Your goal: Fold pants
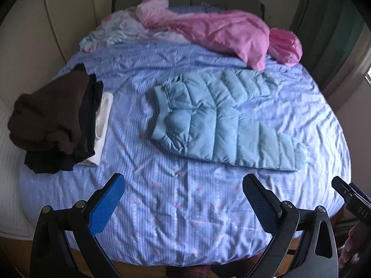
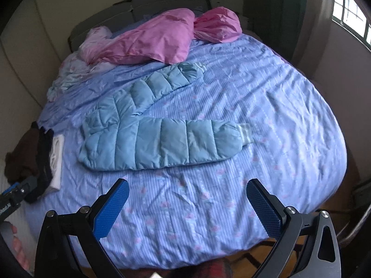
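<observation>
Light blue quilted puffer pants [image 1: 220, 118] lie flat on the bed with the waistband to the left and both legs spread to the right. In the right wrist view the pants [image 2: 157, 143] show striped cuffs at the leg ends. My left gripper [image 1: 183, 183] hovers open over the sheet, short of the pants' near edge, holding nothing. My right gripper [image 2: 187, 190] is also open and empty, just before the near leg. The right gripper's tip [image 1: 347, 192] shows at the right edge of the left wrist view.
The bed [image 1: 176, 220] has a blue striped floral sheet. A stack of brown, black and white folded clothes [image 1: 58, 120] sits at its left edge. Pink bedding [image 1: 222, 32] and a floral cloth [image 1: 116, 30] lie at the head. A window [image 2: 350, 7] is at the right.
</observation>
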A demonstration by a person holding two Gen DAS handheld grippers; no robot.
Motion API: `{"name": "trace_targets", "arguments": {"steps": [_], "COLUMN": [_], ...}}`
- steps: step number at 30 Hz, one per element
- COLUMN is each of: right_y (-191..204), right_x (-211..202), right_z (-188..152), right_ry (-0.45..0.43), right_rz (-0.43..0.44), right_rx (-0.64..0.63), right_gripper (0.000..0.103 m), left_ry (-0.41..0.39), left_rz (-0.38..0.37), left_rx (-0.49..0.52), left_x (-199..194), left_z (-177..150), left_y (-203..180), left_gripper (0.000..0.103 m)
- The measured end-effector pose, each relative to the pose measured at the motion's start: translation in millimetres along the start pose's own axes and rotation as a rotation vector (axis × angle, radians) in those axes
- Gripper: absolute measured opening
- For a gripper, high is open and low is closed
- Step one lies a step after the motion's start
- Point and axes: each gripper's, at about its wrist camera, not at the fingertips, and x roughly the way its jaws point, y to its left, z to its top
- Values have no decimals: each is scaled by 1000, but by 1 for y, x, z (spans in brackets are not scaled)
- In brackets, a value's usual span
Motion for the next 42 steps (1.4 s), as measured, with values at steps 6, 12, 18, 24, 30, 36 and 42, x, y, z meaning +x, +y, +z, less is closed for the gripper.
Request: {"name": "trace_targets", "arguments": {"steps": [6, 12, 18, 24, 30, 36, 42], "right_y": [-3, -16, -42, -52, -58, -51, -46], "right_x": [54, 123, 191, 234, 266, 282, 282], "right_z": [8, 19, 19, 22, 19, 16, 28], "right_ry": [67, 154, 316, 366, 416, 443, 443], "right_rz": [9, -3, 15, 11, 34, 13, 44], "right_rx": [61, 106, 263, 308, 384, 382, 332], "right_gripper": [102, 100, 88, 85, 82, 82, 43], "left_ry": [98, 181, 260, 338, 412, 450, 418], "left_rz": [22, 43, -3, -2, -44, -121, -161], "left_rx": [-51, -93, -208, -286, -398, -501, -478], "left_x": [68, 134, 181, 221, 251, 261, 244], "left_z": [11, 20, 29, 28, 20, 21, 41], "left_y": [-1, -9, -9, -5, 6, 17, 17], "left_gripper": [102, 100, 95, 89, 88, 70, 23]}}
